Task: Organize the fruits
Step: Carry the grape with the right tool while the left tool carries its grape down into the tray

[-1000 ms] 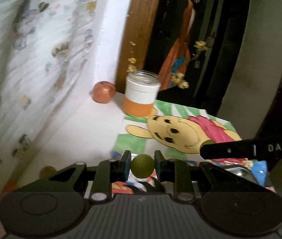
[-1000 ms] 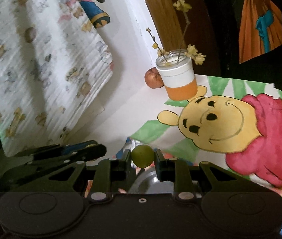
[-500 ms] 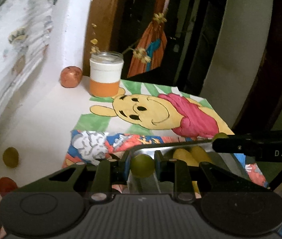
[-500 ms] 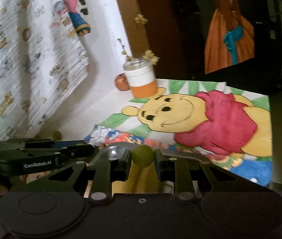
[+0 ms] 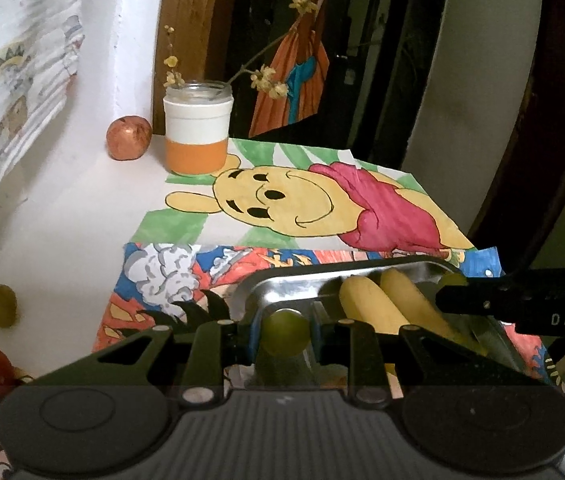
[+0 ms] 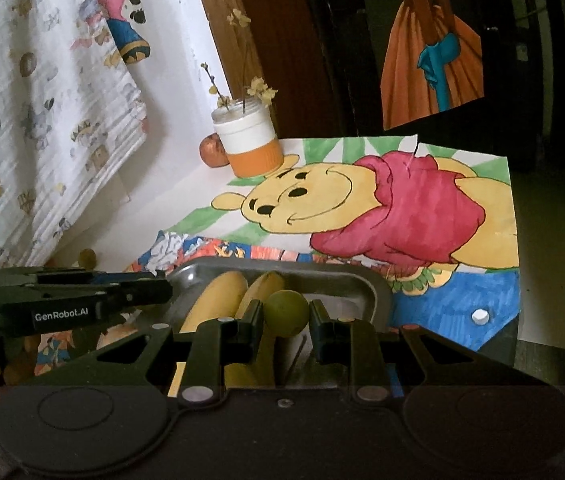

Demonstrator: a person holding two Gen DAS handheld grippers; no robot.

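Right wrist: round smooth grape [image 6: 285,313], dented metal tray [image 6: 378,294].

You worked at a white table top [image 5: 62,216] set against a white wall [image 5: 134,32], with a cartoon-printed cloth [image 6: 38,120] hanging over the wall on your left. A bear drawing [image 6: 362,204] and a comic-style picture [image 5: 202,272] lay on the table, and a glass jar with a white and orange band [image 5: 197,136] held dried yellow flower sprigs [image 5: 266,76] at the far end beside a brown wooden post [image 5: 186,24]. Beyond it the room was dim, with a painted figure in an orange skirt [image 6: 430,60] on a dark surface.
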